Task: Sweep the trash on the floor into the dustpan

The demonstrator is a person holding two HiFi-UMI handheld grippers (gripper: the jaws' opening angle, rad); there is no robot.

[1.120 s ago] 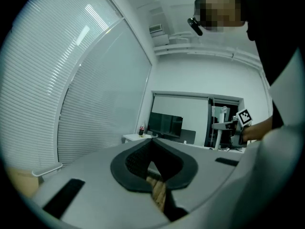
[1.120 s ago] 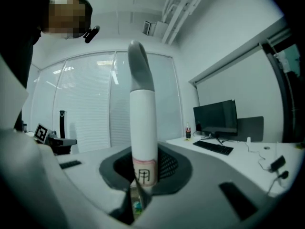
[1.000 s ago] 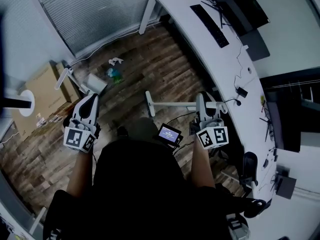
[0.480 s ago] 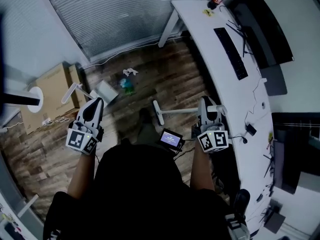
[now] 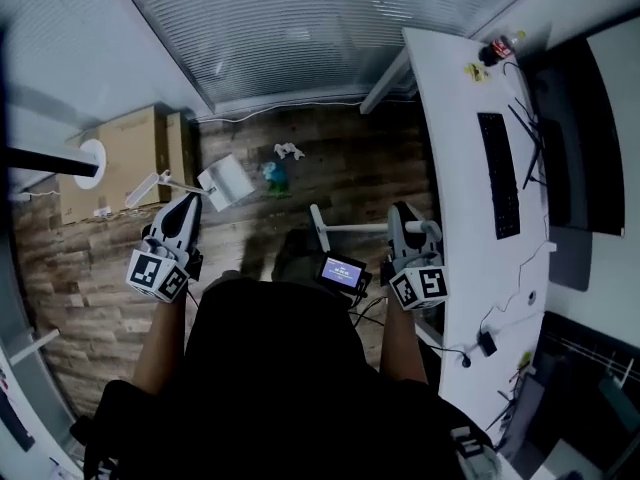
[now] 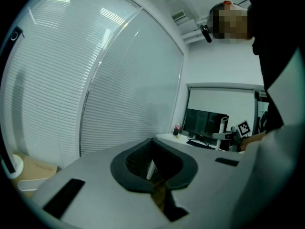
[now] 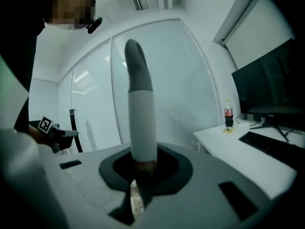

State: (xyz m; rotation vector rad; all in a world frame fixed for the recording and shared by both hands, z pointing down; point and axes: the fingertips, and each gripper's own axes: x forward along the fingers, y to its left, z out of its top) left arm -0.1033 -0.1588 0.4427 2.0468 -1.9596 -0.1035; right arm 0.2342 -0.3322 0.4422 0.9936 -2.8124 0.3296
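Note:
The trash lies on the wood floor near the window: a crumpled white scrap [image 5: 290,151] and a teal lump [image 5: 273,176]. A white dustpan [image 5: 226,181] with a long white handle [image 5: 148,186] stands just left of them. My left gripper [image 5: 187,204] is close by the dustpan, its jaws shut with nothing seen between them [image 6: 159,182]. My right gripper [image 5: 399,214] is shut on the white broom handle [image 7: 141,123], which rises between the pads to a grey end. The broom's shaft [image 5: 355,227] runs left to its head [image 5: 319,230], short of the trash.
A long white desk [image 5: 455,148] runs down the right with a keyboard [image 5: 497,174], dark monitors and a bottle [image 5: 506,42]. Its leg [image 5: 384,94] stands near the trash. A cardboard box [image 5: 135,148] and a round white base [image 5: 90,162] sit at the left wall. Blinds cover the window ahead.
The view has swung toward the window; both grippers moved with it. The dustpan and trash now sit nearer the middle, ahead of the grippers. The right gripper still holds the broom.

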